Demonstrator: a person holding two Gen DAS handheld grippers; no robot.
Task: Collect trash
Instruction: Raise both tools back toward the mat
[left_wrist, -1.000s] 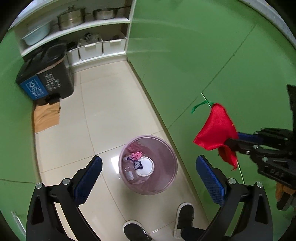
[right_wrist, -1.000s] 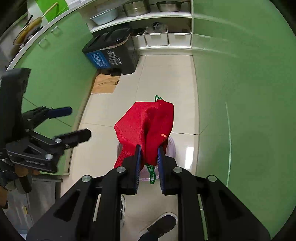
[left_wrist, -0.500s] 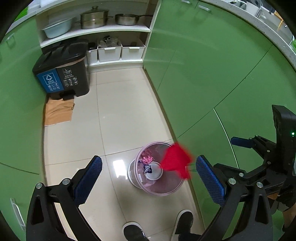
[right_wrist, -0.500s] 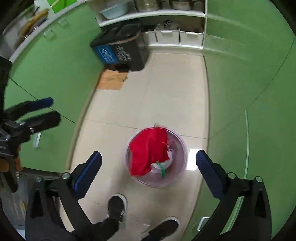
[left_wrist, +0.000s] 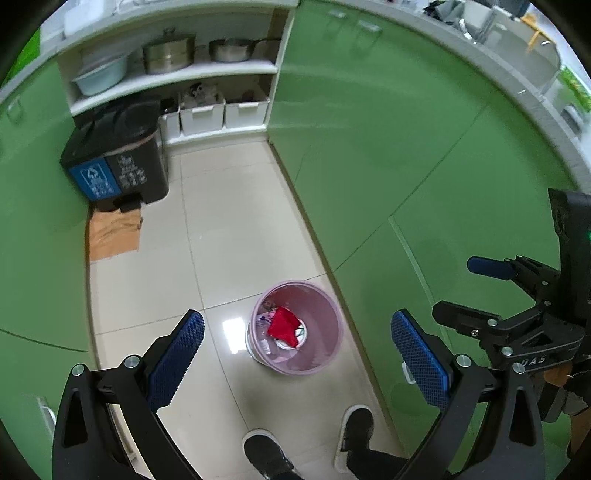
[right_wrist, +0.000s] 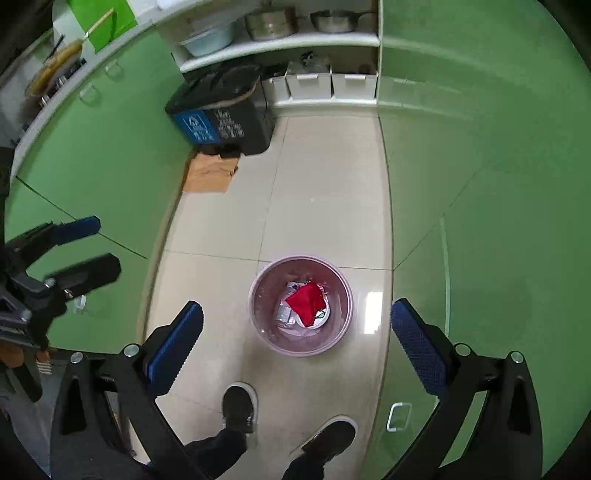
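A pink round waste bin (left_wrist: 325, 350) stands on the tiled floor below me; it also shows in the right wrist view (right_wrist: 332, 332). A red cloth bag (left_wrist: 282, 326) lies inside it on other rubbish, and shows in the right wrist view (right_wrist: 306, 301) too. My left gripper (left_wrist: 295, 358) is open and empty, high above the bin. My right gripper (right_wrist: 295, 347) is open and empty, also high above the bin. The right gripper shows at the right edge of the left wrist view (left_wrist: 476, 291), and the left gripper at the left edge of the right wrist view (right_wrist: 81, 247).
Green cabinets line both sides of a narrow floor. A black pedal bin with a blue label (left_wrist: 114, 166) stands at the far end by flattened cardboard (left_wrist: 114, 232). White shelves hold pots (left_wrist: 170, 53) and white boxes (left_wrist: 221, 110). The person's shoes (left_wrist: 354, 432) are just below the pink bin.
My right gripper opened and let go of the red bag, which fell into the pink bin. Both grippers have risen higher above the floor.
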